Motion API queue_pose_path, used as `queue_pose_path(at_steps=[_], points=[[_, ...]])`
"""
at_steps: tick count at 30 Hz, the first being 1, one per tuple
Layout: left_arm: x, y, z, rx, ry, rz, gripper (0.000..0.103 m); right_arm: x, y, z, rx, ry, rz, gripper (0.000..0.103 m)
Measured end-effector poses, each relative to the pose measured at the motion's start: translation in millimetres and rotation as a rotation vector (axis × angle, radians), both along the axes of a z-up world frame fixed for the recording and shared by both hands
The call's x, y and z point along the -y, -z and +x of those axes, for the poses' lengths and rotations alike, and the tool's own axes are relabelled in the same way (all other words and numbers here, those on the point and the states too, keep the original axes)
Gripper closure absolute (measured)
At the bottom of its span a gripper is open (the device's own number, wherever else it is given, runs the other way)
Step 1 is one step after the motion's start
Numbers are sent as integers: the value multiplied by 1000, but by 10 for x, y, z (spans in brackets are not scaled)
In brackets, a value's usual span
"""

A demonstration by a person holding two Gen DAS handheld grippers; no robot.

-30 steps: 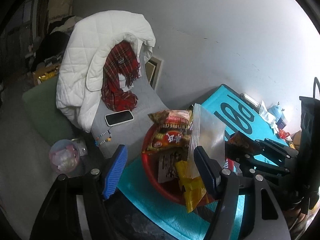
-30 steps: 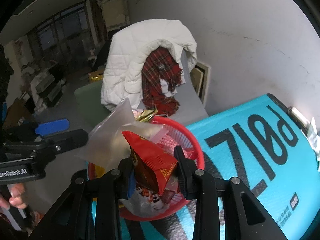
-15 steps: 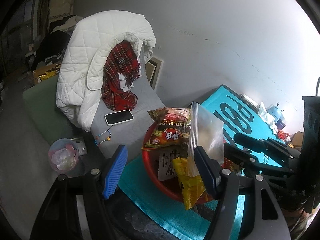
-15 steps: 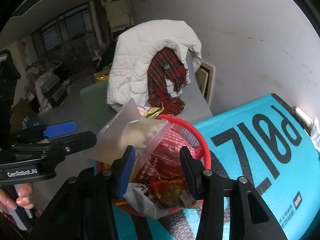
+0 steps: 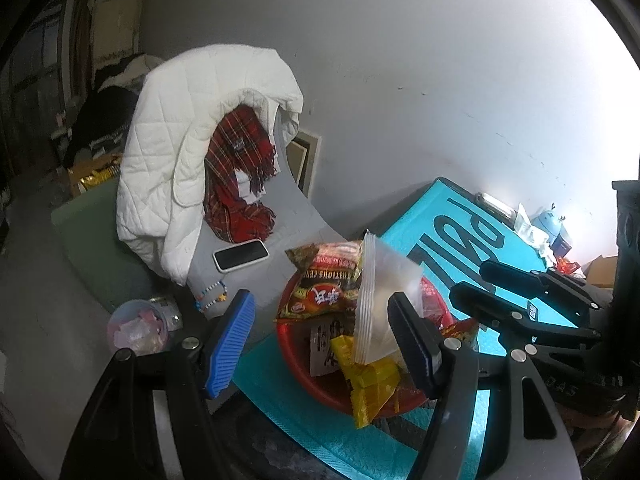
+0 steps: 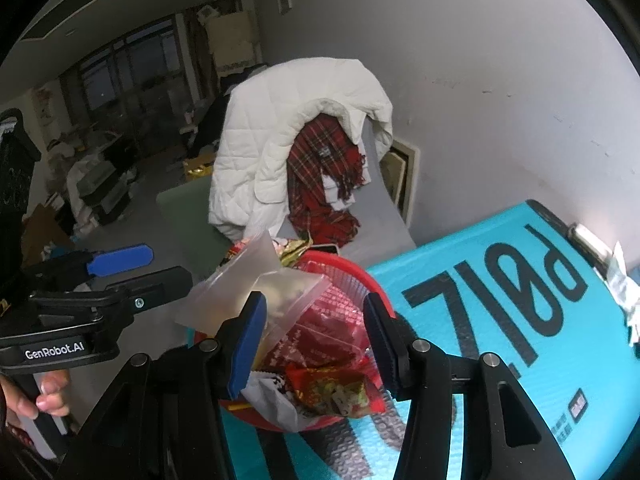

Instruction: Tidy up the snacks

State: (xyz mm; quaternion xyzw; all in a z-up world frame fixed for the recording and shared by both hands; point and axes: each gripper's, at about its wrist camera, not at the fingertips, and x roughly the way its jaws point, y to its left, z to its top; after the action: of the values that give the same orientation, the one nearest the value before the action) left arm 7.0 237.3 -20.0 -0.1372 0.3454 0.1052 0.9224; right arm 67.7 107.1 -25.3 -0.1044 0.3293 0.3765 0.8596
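The right gripper [image 6: 312,340] fingers have just opened, dropping the red packet [image 6: 332,388] into the basket [image 6: 360,276].

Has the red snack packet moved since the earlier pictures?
Yes. The red snack packet has dropped from the right gripper, whose jaws have just opened, into the red basket.

The right gripper [image 6: 314,342] gripped a red snack packet [image 6: 334,386] between its jaws a second ago; the jaws have just been opening and now stand apart with nothing pressed between them. The packet has dropped into the red basket [image 6: 370,286] and lies on top of the other snacks at its near side. The gripper has drawn back a little above the basket, so more of the rim shows.
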Motion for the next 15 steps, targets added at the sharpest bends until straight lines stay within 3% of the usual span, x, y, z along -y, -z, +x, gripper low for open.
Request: queue_pose_path(at_steps=[15], points=[[396,-535,-361,108,21,120,35,382,-558,-470,123,33,57,48]])
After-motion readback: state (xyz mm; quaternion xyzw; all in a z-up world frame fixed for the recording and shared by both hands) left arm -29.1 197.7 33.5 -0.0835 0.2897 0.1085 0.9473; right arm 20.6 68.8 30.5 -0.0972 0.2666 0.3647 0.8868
